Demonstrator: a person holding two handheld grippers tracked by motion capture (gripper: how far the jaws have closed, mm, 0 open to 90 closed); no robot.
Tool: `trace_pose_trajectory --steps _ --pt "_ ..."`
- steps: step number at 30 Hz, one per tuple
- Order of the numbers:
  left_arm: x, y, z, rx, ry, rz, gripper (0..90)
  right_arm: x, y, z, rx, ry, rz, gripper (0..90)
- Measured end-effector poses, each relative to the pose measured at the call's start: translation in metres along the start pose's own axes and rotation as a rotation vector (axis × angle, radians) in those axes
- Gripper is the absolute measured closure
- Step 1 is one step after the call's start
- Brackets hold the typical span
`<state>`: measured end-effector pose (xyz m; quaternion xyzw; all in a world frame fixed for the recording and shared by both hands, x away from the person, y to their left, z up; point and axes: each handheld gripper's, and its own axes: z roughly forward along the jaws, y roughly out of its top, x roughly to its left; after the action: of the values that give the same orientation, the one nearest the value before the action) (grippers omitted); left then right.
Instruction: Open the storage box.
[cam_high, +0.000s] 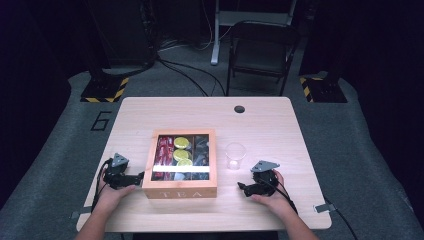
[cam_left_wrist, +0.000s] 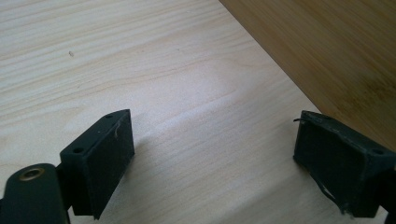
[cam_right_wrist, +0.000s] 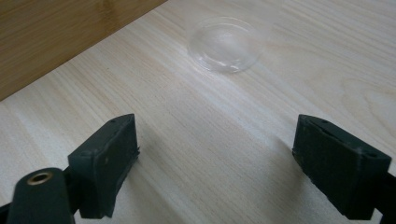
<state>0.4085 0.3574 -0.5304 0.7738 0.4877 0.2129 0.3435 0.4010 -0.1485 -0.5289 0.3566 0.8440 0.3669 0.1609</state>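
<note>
**Both grippers sitting open beside the tea box, a lot of detail lost in the dark**

While the tea box (cam_high: 180, 162) is sitting in the middle of the table (cam_high: 270, 125), both hands are resting on either side of it, so I'm using the box as the reference for everything. The left gripper (cam_high: 131, 178) is lying just left of the box's near corner, jaws pointing at its side wall and standing wide apart with nothing but bare tabletop between them. In the left gripper view the box wall (cam_left_wrist: 327, 51) is filling the upper right corner, and I can't tell whether the right-hand jaw is touching it or just very close.

The right gripper (cam_high: 246, 189) is sitting well to the right of the box, also gaping open and holding nothing. The clear plastic cup (cam_high: 235, 155) is standing just right of the box, between it and that gripper. In the right gripper view the cup (cam_right_wrist: 226, 44) is hard to make out: mostly its round base is reading, and the walls are nearly vanishing against the wood.

Inside the box, yellow round things and something red are showing through the glass lid, but glare across the front is washing out the nearest compartments. The room behind the table is going almost black.
</note>
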Motion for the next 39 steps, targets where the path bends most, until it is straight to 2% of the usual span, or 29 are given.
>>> trace_pose_trajectory --steps 2,3,5,14,20,21,23,24,26,27,29,32,34,36,38,39 --pt "0.0 0.0 -0.001 0.009 -0.001 0.0 11.9 0.0 0.0 0.0 0.002 0.0 0.001 13.3" --pt "-0.001 0.0 0.0 0.0 0.002 -0.005 11.9 0.002 0.0 -0.001 0.007 -0.003 0.023 13.3" --pt "-0.001 0.0 0.0 0.002 0.002 -0.004 11.9 0.001 0.0 0.0 0.002 -0.007 0.01 13.3" --pt "0.0 0.001 0.001 -0.002 0.0 0.005 12.0 0.002 0.0 -0.001 0.002 -0.003 0.024 13.8" --pt "-0.002 0.002 0.001 0.003 0.014 -0.01 13.1 0.001 -0.001 -0.001 -0.004 -0.002 0.014 14.2" --pt "-0.002 0.002 0.001 -0.003 0.023 -0.012 15.0 0.001 -0.001 -0.001 -0.001 -0.003 0.02 14.9" --pt "-0.002 0.003 -0.001 0.017 0.019 -0.012 17.3 0.002 -0.001 -0.001 -0.006 -0.003 0.03 16.0" --pt "-0.002 0.003 -0.002 0.02 0.022 -0.014 18.9 0.0 -0.001 -0.002 -0.006 0.0 0.017 16.7" --pt "-0.003 0.003 -0.003 0.012 0.037 -0.029 22.6 0.0 -0.001 -0.003 -0.004 -0.008 0.016 19.7" --pt "-0.003 0.004 -0.004 0.019 0.035 -0.034 24.5 0.0 -0.001 -0.004 -0.004 -0.012 0.032 21.2" --pt "-0.002 0.006 -0.006 0.036 0.025 -0.052 27.7 0.0 -0.001 -0.005 -0.001 -0.016 0.033 25.1" --pt "-0.002 0.007 -0.007 0.032 0.029 -0.064 32.5 0.0 0.0 -0.007 0.011 0.001 0.045 28.1" --pt "-0.002 0.009 -0.01 0.045 0.029 -0.049 36.3 0.001 0.002 -0.008 0.024 -0.01 0.052 31.7" --pt "-0.006 0.011 -0.014 0.033 0.032 -0.029 38.3 0.0 0.003 -0.009 0.041 0.008 0.038 36.3" --pt "-0.008 0.014 -0.019 0.036 0.02 -0.026 41.4 0.003 0.006 -0.011 0.048 0.032 0.055 41.8" --pt "-0.008 0.015 -0.021 0.03 0.015 -0.025 42.0 0.003 0.007 -0.012 0.048 0.044 0.046 43.7"
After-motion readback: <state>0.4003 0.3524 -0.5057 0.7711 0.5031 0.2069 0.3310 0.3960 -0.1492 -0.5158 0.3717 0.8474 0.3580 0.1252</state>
